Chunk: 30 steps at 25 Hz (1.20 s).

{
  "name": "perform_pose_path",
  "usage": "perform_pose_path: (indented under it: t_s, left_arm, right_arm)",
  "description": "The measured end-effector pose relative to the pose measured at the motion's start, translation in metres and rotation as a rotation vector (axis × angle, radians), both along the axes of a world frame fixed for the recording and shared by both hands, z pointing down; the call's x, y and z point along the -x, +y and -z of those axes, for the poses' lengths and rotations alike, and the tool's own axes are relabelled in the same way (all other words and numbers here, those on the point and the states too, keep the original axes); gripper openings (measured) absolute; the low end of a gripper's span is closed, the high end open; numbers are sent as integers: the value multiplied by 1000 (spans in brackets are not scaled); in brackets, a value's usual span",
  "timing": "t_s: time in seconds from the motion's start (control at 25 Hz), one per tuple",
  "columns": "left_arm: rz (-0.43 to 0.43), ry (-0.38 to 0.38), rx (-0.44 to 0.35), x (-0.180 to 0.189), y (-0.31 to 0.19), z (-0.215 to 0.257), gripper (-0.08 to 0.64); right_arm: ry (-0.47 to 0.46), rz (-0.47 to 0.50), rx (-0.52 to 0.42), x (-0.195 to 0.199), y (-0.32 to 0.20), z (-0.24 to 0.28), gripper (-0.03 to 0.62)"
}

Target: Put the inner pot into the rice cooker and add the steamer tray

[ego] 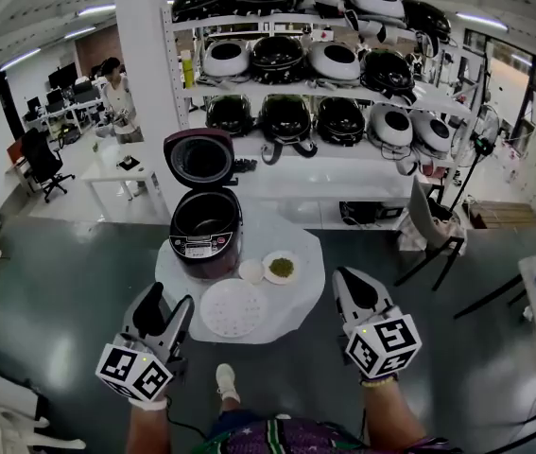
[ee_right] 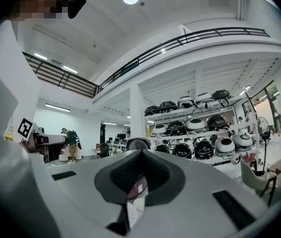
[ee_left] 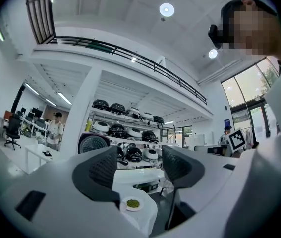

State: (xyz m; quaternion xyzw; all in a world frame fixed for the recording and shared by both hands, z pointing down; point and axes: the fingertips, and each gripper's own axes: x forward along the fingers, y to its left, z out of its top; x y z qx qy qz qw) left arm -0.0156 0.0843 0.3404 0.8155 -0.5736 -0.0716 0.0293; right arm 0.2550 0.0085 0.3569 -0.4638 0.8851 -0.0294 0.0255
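The maroon rice cooker (ego: 206, 233) stands on the far left of a small white table (ego: 303, 246). Its lid (ego: 198, 157) is up, and a dark inner pot shows inside. The white perforated steamer tray (ego: 233, 308) lies flat at the table's near edge. My left gripper (ego: 167, 306) hovers open and empty just left of the tray; in its own view the jaws (ee_left: 139, 165) stand apart, framing the table. My right gripper (ego: 348, 280) is shut with nothing in it, off the table's right edge; its jaws (ee_right: 140, 175) meet in front of the cooker.
A small white bowl (ego: 250, 270) and a dish of green food (ego: 281, 268) sit between cooker and tray. Behind stand a white pillar (ego: 140, 55) and a shelf of rice cookers (ego: 324, 64). A chair (ego: 433, 230) stands at right. A person (ego: 116, 97) works at the far left.
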Motion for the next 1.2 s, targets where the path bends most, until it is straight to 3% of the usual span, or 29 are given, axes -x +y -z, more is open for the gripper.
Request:
perform_pose_path:
  t_s: [0.16,0.32,0.52,0.76,1.2]
  left_arm:
    - [-21,-25,98,1,-21,-48,336]
    - [-16,-78,212,8,-37,-102,336]
    - [-18,-81,342,23,-59,-166,335]
    - [-30,-104,384,41,-89,-218,334]
    - [2,-169,557,74,-144,-333,328]
  right_arm:
    - [17,10,10,6,-7,-13,6]
    - [25,19,24,14,-15,-25,6]
    - [44,20,57,26,-31,-46,6]
    - [74,26,86,44,-50,-63,6]
    - [119,39,158,79,-81,-97,6]
